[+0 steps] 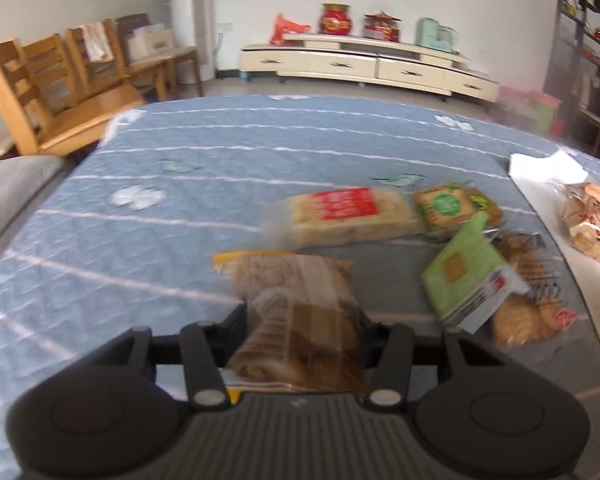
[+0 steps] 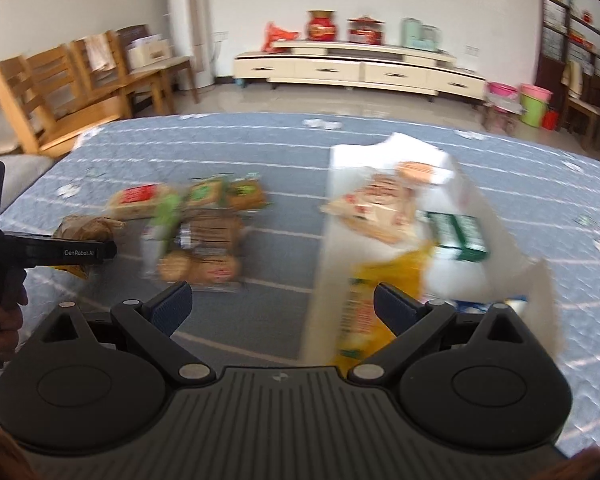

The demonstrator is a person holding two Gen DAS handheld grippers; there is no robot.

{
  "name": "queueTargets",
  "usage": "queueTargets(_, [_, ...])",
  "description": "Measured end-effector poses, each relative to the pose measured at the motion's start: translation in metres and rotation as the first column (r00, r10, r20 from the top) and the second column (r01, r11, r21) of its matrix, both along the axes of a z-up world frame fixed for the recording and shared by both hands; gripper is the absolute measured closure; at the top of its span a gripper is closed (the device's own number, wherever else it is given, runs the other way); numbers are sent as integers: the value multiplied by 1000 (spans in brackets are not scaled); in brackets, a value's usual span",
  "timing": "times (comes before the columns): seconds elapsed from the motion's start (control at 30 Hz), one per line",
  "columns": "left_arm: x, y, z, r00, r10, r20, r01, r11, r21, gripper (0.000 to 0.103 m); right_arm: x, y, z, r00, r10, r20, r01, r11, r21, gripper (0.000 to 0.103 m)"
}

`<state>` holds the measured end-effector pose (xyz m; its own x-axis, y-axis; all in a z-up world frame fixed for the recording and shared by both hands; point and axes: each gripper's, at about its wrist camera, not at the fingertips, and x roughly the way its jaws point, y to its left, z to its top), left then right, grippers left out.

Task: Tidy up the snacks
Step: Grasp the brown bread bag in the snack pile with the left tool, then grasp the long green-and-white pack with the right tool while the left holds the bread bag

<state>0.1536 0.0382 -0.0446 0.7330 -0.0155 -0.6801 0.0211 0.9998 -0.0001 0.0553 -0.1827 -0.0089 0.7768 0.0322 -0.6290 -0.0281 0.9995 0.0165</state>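
My left gripper (image 1: 304, 320) is clenching the brown snack pack (image 1: 300, 304); right gripper (image 2: 283, 306) is hanging released. That slick wrapper could slip.

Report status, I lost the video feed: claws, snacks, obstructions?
Left claw shut on brown snack packet. Right claw open, empty. White box holds some snacks. Loose snack pile between packet and box.

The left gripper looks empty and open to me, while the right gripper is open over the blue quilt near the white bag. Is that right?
Not quite. The left gripper is not empty: in the left wrist view its fingers are closed on a brown snack packet. The rest holds: the right gripper is open over the blue quilt, near the white bag.
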Motion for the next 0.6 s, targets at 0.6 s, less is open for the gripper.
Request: queueTargets(0.6, [-59, 69, 17, 993, 96, 62, -95, 995, -17, 53, 109, 99, -36, 970, 242, -19, -242, 970, 27, 19])
